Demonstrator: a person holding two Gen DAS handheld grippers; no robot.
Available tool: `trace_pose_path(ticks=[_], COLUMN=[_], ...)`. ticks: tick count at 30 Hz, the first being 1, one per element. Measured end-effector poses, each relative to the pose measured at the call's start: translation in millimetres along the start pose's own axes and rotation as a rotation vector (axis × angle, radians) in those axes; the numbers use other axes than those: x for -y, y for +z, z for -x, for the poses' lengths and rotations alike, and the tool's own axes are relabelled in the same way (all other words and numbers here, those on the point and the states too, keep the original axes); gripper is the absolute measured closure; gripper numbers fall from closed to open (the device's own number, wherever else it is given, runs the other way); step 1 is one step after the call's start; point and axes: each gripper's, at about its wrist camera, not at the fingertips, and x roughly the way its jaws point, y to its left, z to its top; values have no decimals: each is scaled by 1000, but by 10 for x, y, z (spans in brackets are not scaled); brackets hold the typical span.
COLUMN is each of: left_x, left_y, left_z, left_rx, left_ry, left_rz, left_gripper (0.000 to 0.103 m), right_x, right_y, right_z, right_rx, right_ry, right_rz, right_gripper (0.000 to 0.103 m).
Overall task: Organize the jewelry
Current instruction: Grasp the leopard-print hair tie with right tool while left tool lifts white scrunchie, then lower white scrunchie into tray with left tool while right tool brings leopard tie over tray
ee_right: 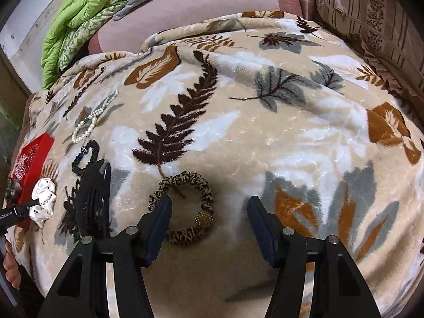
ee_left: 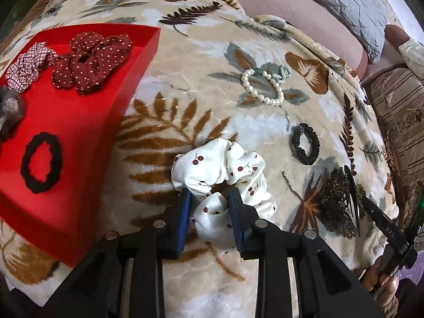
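Left tongs (ee_left: pixel 209 198) pinch a white cherry scrunchie (ee_left: pixel 225 175) on a leaf-print blanket (ee_left: pixel 185 84); a red tray (ee_left: pixel 87 122) of scrunchies lies at ten o'clock. Right tongs (ee_right: pixel 209 212) gape wide, holding nothing, over a leopard scrunchie (ee_right: pixel 182 206). Pearls (ee_left: pixel 265 84) lie at one o'clock of the left tongs.

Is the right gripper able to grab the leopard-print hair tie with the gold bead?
Probably yes. The right gripper is open just above the leopard-print hair tie on the leaf-patterned blanket, with nothing between them. The black hair claw clip lies apart to the side.
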Motion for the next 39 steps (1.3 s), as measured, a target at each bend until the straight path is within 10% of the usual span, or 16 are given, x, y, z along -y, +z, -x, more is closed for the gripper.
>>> trace_pose_path(ticks=[2,8,25,39], left_x=[39,119,160,-742], left_y=[-17,-79,-347,-373], left_z=[-5,86,1124,1701], left_rx=[14,29,216,332], left_ry=[19,52,60,130], left_rz=[-15,-39,-70,96], left_gripper=[76,92,92,92], right_x=[-38,-142,-713,-1748], right_y=[0,-25,-109,-49], right_z=[-28,-25,843,1152], right_rx=[6,21,203,162], right_ry=[-24,-93,-37,226], right_rz=[21,98,197,285], right_gripper=[40,89,89,89])
